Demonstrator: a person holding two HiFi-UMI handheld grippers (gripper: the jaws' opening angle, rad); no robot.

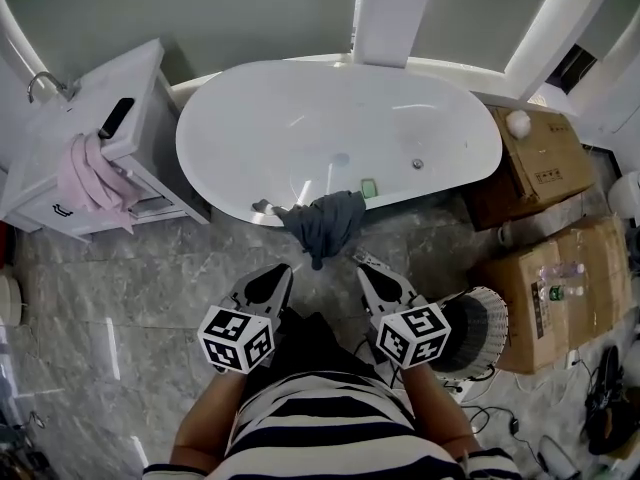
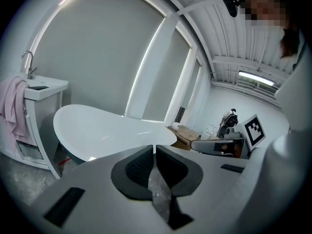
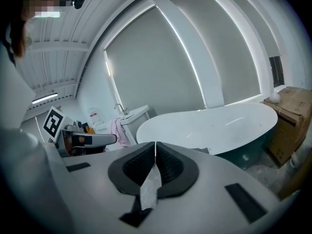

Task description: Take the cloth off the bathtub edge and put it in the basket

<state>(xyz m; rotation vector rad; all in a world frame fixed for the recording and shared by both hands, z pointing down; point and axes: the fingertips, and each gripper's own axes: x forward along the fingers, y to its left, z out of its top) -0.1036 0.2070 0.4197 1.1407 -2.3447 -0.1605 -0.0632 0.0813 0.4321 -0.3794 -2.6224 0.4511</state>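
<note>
Head view has both hand-held grippers low in front of the person, tips aimed at the tub. The left gripper (image 1: pixel 278 273) has its two jaws pressed together with nothing between them, and its own view shows the black ribbed pads meeting along one thin line. The right gripper (image 1: pixel 365 266) is the same: jaws together and empty, pads meeting in the right gripper view.

The dark grey crumpled cloth (image 1: pixel 325 223) hangs over the near edge of the white oval bathtub (image 1: pixel 300 118). It lies straight ahead of the two grippers, roughly between their lines of aim and apart from both tips. A small green block (image 1: pixel 368 188) sits on the tub edge just right of the cloth, ahead of the right gripper.

The round white ribbed basket with a dark inside (image 1: pixel 483 323) stands on the grey marble floor (image 1: pixel 120 278), just beside the right gripper on its outer side. Brown cardboard boxes (image 1: pixel 540 158) stand farther out on that same side. Well off to the left gripper's outer side, a pink towel (image 1: pixel 90 178) drapes over a white sink cabinet (image 1: pixel 150 108).
</note>
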